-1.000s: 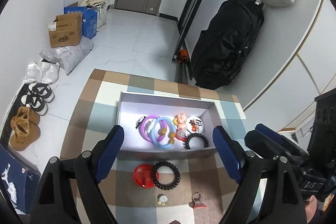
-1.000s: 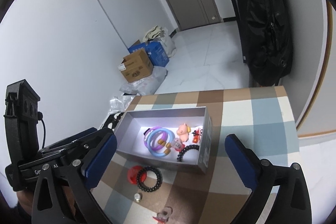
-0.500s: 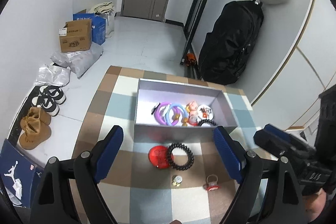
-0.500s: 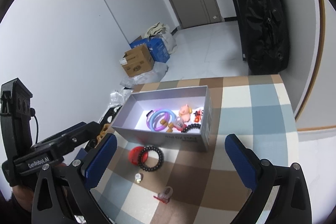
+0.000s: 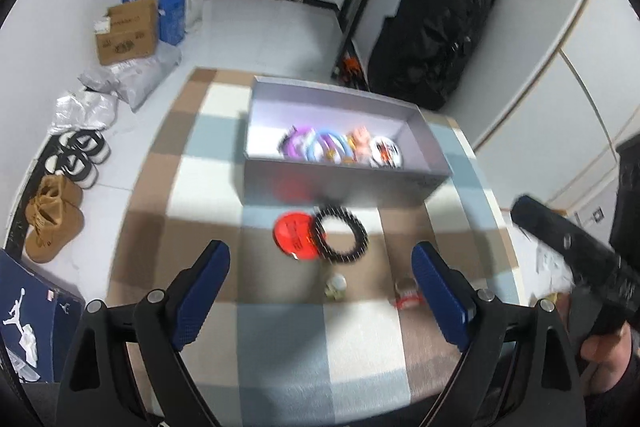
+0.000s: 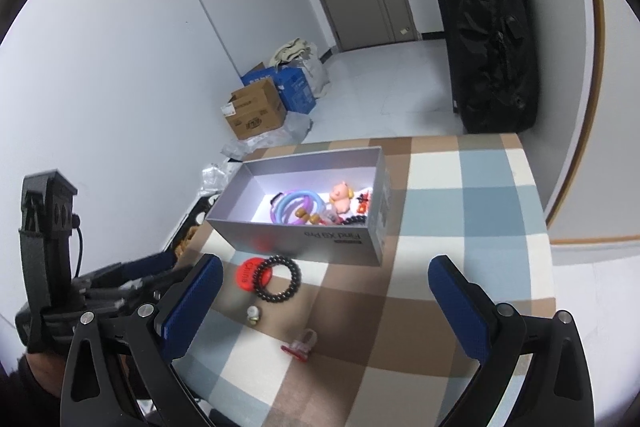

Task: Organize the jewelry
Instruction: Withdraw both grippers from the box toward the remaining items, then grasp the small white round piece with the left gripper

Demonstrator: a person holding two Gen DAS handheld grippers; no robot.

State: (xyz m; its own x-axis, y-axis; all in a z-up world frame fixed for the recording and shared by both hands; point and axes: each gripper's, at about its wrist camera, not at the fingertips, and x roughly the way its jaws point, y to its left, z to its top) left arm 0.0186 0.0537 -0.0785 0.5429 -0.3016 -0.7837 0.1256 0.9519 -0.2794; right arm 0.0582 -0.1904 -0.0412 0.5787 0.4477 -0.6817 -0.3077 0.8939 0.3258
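Note:
A grey open box (image 5: 344,183) (image 6: 304,239) stands on the checked tablecloth and holds purple and blue rings (image 6: 292,205), a pink pig figure (image 6: 340,195) and other small pieces. In front of it lie a red disc (image 5: 294,235) (image 6: 246,273), a black bead bracelet (image 5: 340,235) (image 6: 278,279), a small pale bead (image 5: 335,285) (image 6: 253,314) and a red-and-clear clip (image 5: 406,293) (image 6: 300,343). My left gripper (image 5: 320,293) is open and empty above the near items. My right gripper (image 6: 320,301) is open and empty, also short of them.
The table's right edge (image 6: 548,227) drops to the floor. A black bag (image 5: 432,35) stands behind the table. Cardboard boxes (image 5: 128,31), plastic bags and shoes (image 5: 54,215) lie on the floor at the left. The right gripper's body (image 5: 576,263) shows at the right.
Both grippers have drawn back and up from the box, so the box looks farther away and the loose items sit between the fingers. The jaws stayed open. No item moved.

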